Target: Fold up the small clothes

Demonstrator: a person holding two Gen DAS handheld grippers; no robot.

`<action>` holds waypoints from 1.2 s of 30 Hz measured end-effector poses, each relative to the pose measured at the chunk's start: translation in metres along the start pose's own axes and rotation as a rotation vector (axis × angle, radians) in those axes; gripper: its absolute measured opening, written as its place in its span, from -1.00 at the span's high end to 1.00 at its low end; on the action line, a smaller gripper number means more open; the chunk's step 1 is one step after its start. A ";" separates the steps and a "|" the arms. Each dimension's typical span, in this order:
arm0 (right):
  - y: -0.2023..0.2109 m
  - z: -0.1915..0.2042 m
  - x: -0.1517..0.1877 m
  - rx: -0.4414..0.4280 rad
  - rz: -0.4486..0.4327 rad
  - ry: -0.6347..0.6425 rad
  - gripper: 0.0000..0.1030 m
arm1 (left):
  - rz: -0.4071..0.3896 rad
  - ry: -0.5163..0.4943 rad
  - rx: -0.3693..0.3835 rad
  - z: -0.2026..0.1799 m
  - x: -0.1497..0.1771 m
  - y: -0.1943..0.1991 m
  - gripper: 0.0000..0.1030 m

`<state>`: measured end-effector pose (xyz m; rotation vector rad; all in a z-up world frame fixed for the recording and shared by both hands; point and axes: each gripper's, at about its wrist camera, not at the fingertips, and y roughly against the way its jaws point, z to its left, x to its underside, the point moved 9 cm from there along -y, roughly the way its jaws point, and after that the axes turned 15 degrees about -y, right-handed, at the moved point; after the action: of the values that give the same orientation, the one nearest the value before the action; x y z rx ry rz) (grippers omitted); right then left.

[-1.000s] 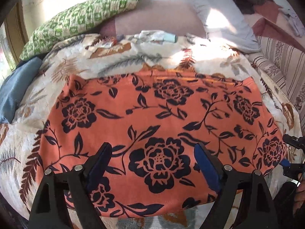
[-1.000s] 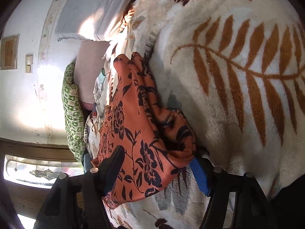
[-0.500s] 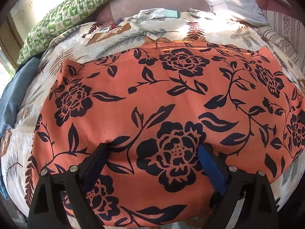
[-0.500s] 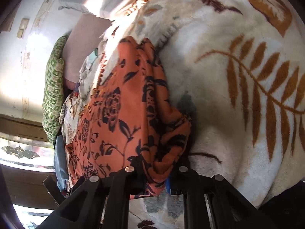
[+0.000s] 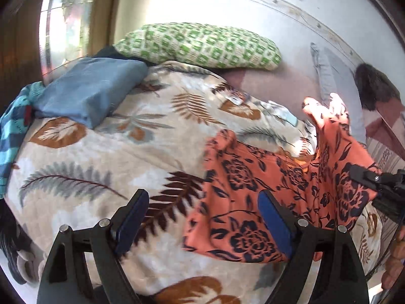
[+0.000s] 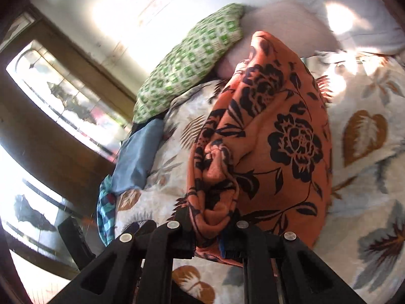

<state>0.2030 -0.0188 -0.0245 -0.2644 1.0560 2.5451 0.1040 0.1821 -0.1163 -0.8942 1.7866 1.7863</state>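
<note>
An orange garment with black flowers [image 5: 255, 192] lies partly on the leaf-print blanket [image 5: 106, 152], its right side lifted. My left gripper [image 5: 202, 217] is open and empty, hovering over the garment's left edge and the blanket. My right gripper [image 6: 210, 230] is shut on a bunched edge of the orange garment [image 6: 278, 136] and holds it raised above the bed. The right gripper also shows in the left wrist view [image 5: 377, 185] at the right edge, gripping the cloth.
A green patterned pillow [image 5: 200, 45] lies at the bed's head. A folded blue cloth [image 5: 88, 91] sits at the left, with a blue checked cloth [image 5: 12, 131] beside it. A grey pillow [image 5: 331, 76] and a wall lie behind. A window [image 6: 65, 101] is at the left.
The right gripper closed on the garment's edge and lifted it up and leftward, over the rest. The left gripper pulled back and left, off the garment, and now looks across the blanket.
</note>
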 end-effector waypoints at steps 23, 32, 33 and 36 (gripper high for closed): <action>-0.028 -0.117 0.053 -0.212 0.177 -0.438 -0.55 | 0.382 -0.133 -0.062 -0.046 0.056 -0.096 -0.58; -0.041 -0.116 0.050 -0.218 0.237 -0.375 -0.55 | 0.339 -0.036 -0.096 -0.031 0.047 -0.075 -0.58; -0.048 -0.122 0.055 -0.209 0.254 -0.399 -0.55 | 0.338 -0.042 -0.098 -0.031 0.046 -0.074 -0.58; -0.044 -0.122 0.055 -0.231 0.252 -0.413 -0.55 | 0.326 -0.066 -0.111 -0.034 0.043 -0.069 -0.58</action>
<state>0.1745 -0.0624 -0.1550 0.3465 0.6737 2.7748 0.1290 0.1467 -0.1933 -0.6004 1.8909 2.1066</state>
